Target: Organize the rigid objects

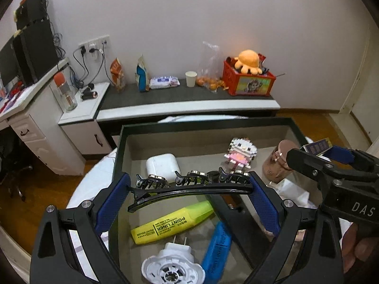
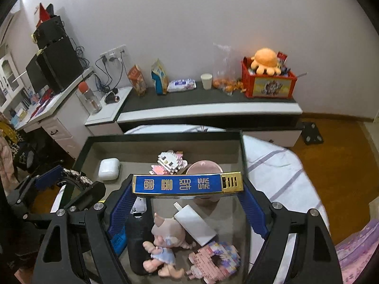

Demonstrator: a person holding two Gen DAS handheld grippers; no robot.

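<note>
My left gripper (image 1: 189, 184) is shut on a long black hair clip (image 1: 189, 189) with several small claw clips along it, held crosswise between the blue pads. It hangs over a black-rimmed tray (image 1: 206, 124). In the tray lie a white earbud case (image 1: 162, 165), a yellow highlighter (image 1: 173, 222), a blue comb-like piece (image 1: 216, 250) and a white plug (image 1: 173, 267). My right gripper (image 2: 187, 185) is shut on a blue and gold box (image 2: 180, 184), held crosswise over the same tray (image 2: 165, 137). Under it are a doll (image 2: 163, 243) and a white power bank (image 2: 196, 224).
A brick figure (image 1: 240, 152) and a pink jar (image 1: 279, 161) stand at the tray's far right. A pink brick block (image 2: 215, 258) lies near its front. The tray rests on a bed with a striped sheet (image 2: 279, 165). Behind is a low cabinet (image 1: 189, 99) with snacks, a cup and a red crate.
</note>
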